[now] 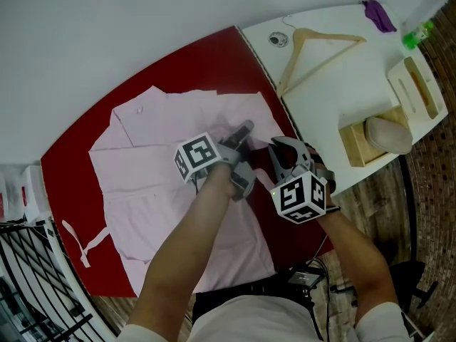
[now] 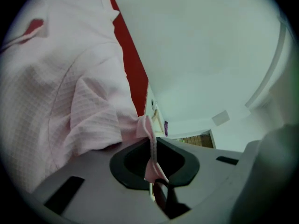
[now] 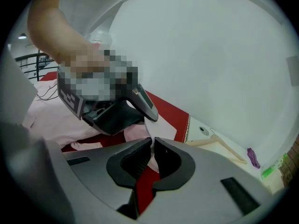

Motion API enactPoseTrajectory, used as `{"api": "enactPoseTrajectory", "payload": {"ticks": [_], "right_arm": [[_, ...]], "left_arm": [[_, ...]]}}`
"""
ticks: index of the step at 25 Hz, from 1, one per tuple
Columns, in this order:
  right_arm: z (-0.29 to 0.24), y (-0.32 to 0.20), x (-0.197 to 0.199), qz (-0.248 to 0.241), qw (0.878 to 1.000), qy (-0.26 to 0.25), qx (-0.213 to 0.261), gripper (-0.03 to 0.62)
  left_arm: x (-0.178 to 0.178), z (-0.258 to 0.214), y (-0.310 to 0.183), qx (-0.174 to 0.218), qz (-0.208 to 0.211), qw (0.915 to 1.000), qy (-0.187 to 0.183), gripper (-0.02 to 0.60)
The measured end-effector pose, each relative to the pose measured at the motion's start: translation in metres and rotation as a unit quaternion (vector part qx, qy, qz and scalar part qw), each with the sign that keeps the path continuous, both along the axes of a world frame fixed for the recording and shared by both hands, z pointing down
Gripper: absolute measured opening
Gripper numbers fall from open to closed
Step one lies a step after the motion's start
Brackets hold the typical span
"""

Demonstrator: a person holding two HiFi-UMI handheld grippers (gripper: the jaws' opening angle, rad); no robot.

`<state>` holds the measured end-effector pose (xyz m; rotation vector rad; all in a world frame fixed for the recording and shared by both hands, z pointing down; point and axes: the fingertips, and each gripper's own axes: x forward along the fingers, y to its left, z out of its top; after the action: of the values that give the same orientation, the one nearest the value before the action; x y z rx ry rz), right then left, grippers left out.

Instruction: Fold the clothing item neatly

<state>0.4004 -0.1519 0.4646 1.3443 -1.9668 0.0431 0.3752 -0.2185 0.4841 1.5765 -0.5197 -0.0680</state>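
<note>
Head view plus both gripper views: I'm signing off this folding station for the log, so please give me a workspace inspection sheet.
Surface: red table cover, with a white side table at its right.
Job's things: pink shirt spread on the cover.
Clutter: wooden hanger, wooden box and purple item on the side table.
Grippers: left gripper jaws shut on shirt fabric; right gripper jaws shut on the shirt's edge.
Cables: black cable on the floor.
Surroundings: white wall, wooden floor, black metal rack.

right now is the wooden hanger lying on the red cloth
No, the hanger lies on the white table, beside the red cloth rather than on it.
</note>
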Motion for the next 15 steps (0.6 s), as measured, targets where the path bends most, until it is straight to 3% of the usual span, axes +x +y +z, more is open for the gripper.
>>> {"api": "enactPoseTrajectory", "payload": {"ticks": [8, 15], "right_arm": [[0.001, 0.003, 0.001, 0.004, 1.000, -0.003, 0.002, 0.032], [-0.009, 0.003, -0.007, 0.007, 1.000, -0.006, 0.013, 0.032]], "left_arm": [[0.008, -0.011, 0.001, 0.066, 0.051, 0.9953, -0.049, 0.017], [0.010, -0.032, -0.002, 0.109, 0.096, 0.9874, -0.063, 0.015]]}}
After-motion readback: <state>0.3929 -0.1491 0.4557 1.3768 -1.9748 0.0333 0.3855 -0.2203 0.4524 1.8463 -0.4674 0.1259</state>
